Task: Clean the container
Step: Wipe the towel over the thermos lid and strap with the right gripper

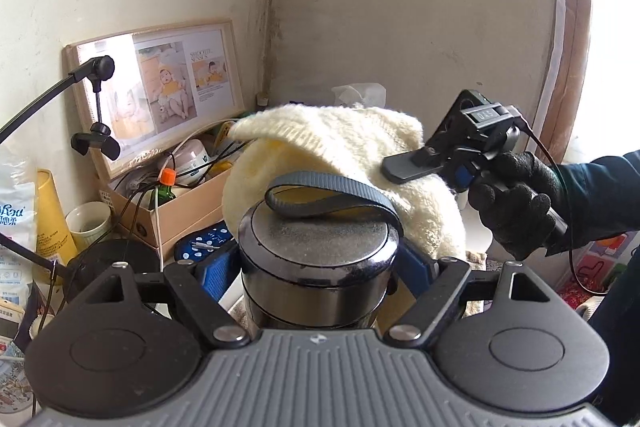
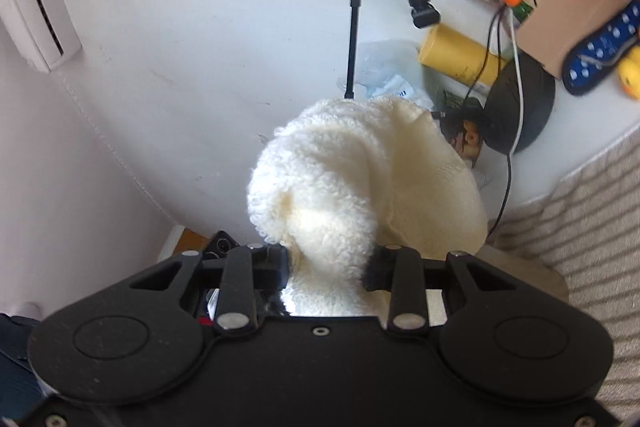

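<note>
I had the left gripper clamped on the one dark, cylindrical steel container, its blue-padded jaws pressing either flank just below the lid. That kept the body steady between the jaws and turned its grey lid and single blue-grey carry strap toward the cloth. Beyond the jaws and a touch right hung the one cream, fluffy knitted cloth, draped over the strap's far side, near the lid, though I couldn't tell if it touched. Further right, my black-gloved hand carried the right gripper, its jaws nearly closed, pinching a bunched fold of that cloth so the loose bulk billowed ahead of the fingers as a wiping pad. My count: one container, one strap, one cloth, two grippers.
</note>
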Tool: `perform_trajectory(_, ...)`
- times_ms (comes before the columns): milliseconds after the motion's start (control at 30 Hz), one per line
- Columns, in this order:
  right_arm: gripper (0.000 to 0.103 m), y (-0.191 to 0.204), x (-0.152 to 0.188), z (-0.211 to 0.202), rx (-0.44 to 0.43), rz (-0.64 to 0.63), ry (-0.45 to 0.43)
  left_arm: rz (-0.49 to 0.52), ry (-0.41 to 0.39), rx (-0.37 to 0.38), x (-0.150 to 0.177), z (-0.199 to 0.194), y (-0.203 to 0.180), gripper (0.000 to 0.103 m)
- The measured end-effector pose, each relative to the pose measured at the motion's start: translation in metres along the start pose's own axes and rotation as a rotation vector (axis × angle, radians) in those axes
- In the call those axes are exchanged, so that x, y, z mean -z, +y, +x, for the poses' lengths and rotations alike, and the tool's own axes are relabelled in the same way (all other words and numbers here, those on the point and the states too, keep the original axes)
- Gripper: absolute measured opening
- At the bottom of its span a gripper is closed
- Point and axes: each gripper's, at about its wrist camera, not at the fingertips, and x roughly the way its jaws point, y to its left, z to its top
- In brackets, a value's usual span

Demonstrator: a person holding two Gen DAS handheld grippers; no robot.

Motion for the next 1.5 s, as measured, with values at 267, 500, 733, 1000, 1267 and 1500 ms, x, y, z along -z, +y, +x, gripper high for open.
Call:
perform_trajectory(267, 0.031, -0.033, 0.018, -0.001, 0.009, 0.132, -0.038, -0.014, -0.011, -0.017, 0.001, -0.001, -0.001, 0.083)
perform_trajectory(500, 0.031, -0.051, 0.028, 0.000, 0.044, 0.188, -0.047, -0.029, -0.010, -0.040, 0.001, -0.001, -0.004, 0.083)
perform_trajectory(733, 0.031, -0.070, 0.036, 0.001, 0.072, 0.251, -0.058, -0.036, -0.010, -0.056, 0.001, -0.002, -0.006, 0.083)
perform_trajectory(1000, 0.031, -0.103, 0.052, 0.002, 0.123, 0.363, -0.079, -0.036, -0.004, -0.072, 0.000, -0.002, -0.010, 0.083)
perform_trajectory(1267, 0.031, -0.135, 0.069, 0.001, 0.205, 0.480, -0.092, -0.038, 0.001, -0.079, -0.001, -0.002, -0.011, 0.083)
perform_trajectory(1500, 0.031, -0.152, 0.078, 0.002, 0.294, 0.520, -0.073, -0.036, 0.009, -0.080, -0.002, -0.001, -0.012, 0.083)
